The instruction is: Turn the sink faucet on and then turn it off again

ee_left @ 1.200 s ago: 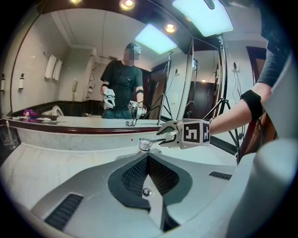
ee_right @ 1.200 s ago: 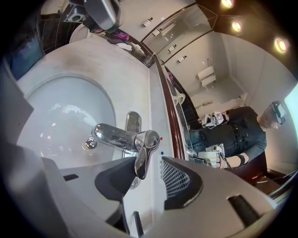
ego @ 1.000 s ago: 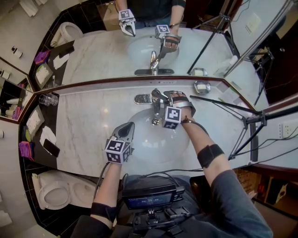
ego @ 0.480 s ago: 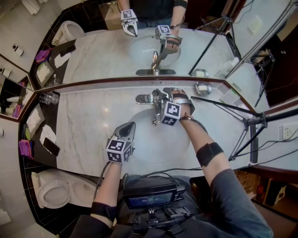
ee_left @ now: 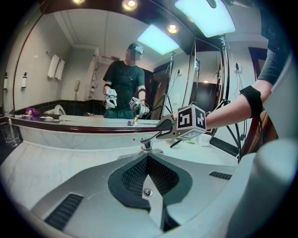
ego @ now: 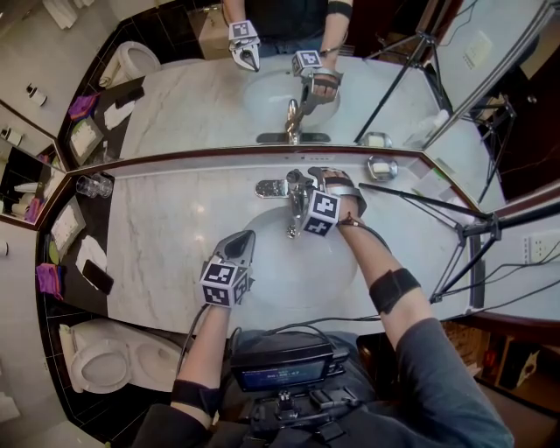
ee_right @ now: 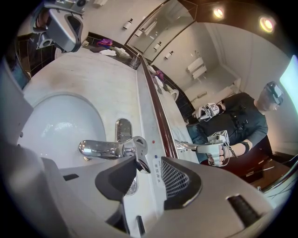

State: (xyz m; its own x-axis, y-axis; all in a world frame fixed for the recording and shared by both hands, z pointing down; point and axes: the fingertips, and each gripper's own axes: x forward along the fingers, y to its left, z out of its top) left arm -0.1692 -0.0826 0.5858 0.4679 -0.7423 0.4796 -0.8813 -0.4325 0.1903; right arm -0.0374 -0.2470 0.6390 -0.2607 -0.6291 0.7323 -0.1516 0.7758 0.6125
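Faucet (ee_right: 100, 149) stands behind the sink (ego: 262, 284) on the bench (ego: 157, 236); right hand-held gripper (ee_right: 148, 163) spread, lever (ee_right: 138, 153) between its jaws; left hand-held gripper (ego: 242, 237) pressed together, empty, above the sink's near-left rim.

Bright ceiling lights (ee_left: 205, 14), glints on faucet (ee_right: 107, 148), fisheye-bent edges, dark corners, foreground perhaps soft.

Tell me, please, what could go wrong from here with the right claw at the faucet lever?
1. The right claw stands open around the faucet lever, not pinching it; the smooth chrome could slip out when pushed.
2. Opening too far might send water from the spout splashing out of the basin onto the claw.
3. The right forearm lies near a tripod leg; a wide swing might knock it.
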